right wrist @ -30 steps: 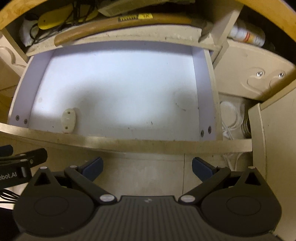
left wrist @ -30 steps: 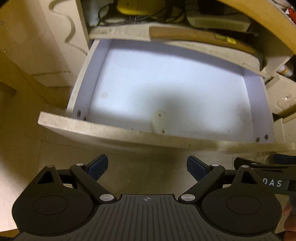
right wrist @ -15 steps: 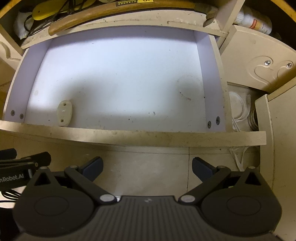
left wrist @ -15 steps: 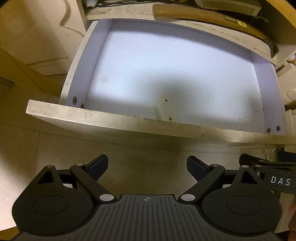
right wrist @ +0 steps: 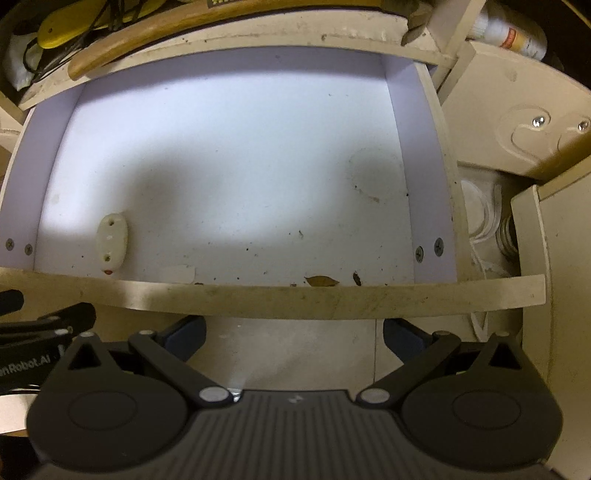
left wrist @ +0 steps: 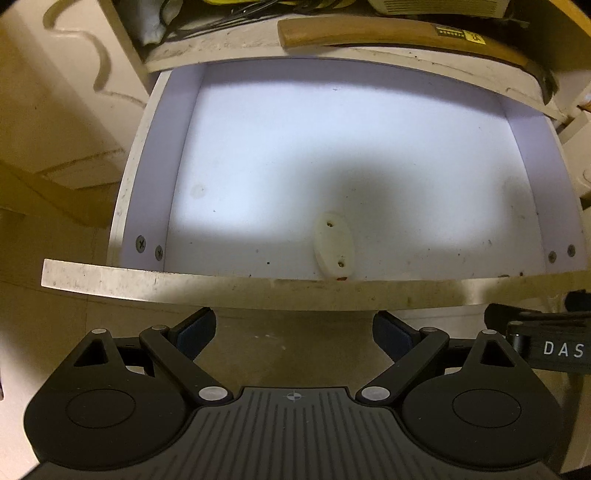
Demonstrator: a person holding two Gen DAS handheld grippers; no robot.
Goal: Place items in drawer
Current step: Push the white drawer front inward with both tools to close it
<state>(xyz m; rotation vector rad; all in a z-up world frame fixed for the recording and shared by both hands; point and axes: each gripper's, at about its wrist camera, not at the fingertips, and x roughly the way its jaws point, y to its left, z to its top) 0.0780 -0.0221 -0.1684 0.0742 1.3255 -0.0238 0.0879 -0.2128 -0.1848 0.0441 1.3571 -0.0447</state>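
A white drawer stands pulled open below a shelf, its front panel (left wrist: 258, 291) nearest me; it also shows in the right wrist view (right wrist: 332, 299). On its floor lies one small white oval block with two screw holes (left wrist: 333, 243), also seen in the right wrist view (right wrist: 111, 240). My left gripper (left wrist: 293, 334) is open and empty, just in front of the drawer front. My right gripper (right wrist: 293, 336) is open and empty beside it, to the right. Each gripper shows at the edge of the other's view.
A wooden-handled axe (left wrist: 406, 35) lies on the shelf above the drawer, with yellow tools and cables (right wrist: 74, 18) behind. A dry leaf (right wrist: 321, 281) lies in the drawer's front. Cream cabinet parts (right wrist: 517, 110) and a bottle (right wrist: 513, 35) stand at right. Tiled floor lies below.
Both grippers have risen and tilted over the drawer, so more of its floor and front inner edge shows. Both stay open and empty.
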